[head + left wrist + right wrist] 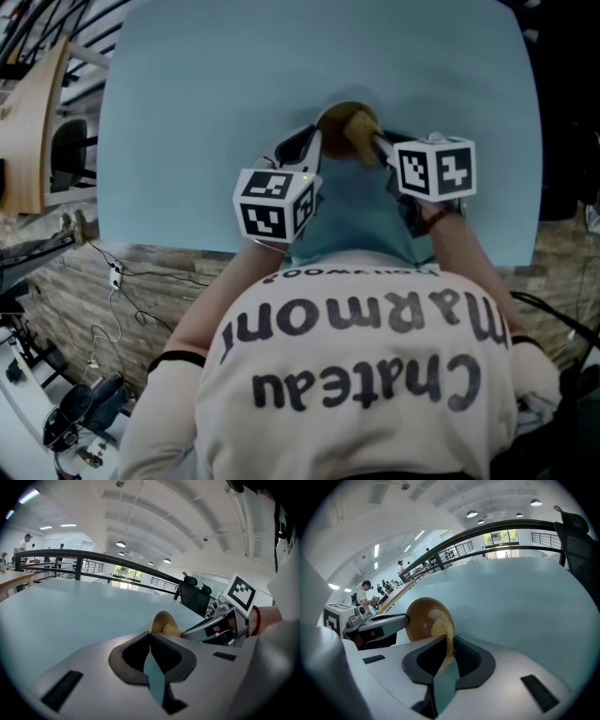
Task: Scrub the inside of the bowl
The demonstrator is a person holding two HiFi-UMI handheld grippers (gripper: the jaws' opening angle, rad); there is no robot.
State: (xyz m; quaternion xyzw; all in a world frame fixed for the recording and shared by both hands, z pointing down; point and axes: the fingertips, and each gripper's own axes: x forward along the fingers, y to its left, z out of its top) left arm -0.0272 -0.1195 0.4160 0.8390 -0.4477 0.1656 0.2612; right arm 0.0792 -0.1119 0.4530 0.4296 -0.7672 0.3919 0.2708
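A small brown bowl is tipped on its side over the light blue table. My left gripper is shut on the bowl's rim from the left. A tan fibrous scrubber presses into the inside of the bowl. My right gripper is shut on that scrubber. In the left gripper view the bowl shows edge-on just past my left gripper, with the scrubber and the right gripper coming in from the right.
The table's near edge runs just below both grippers. A black office chair stands beyond the table's far side. A dark railing and people at benches are far off. Cables lie on the floor at left.
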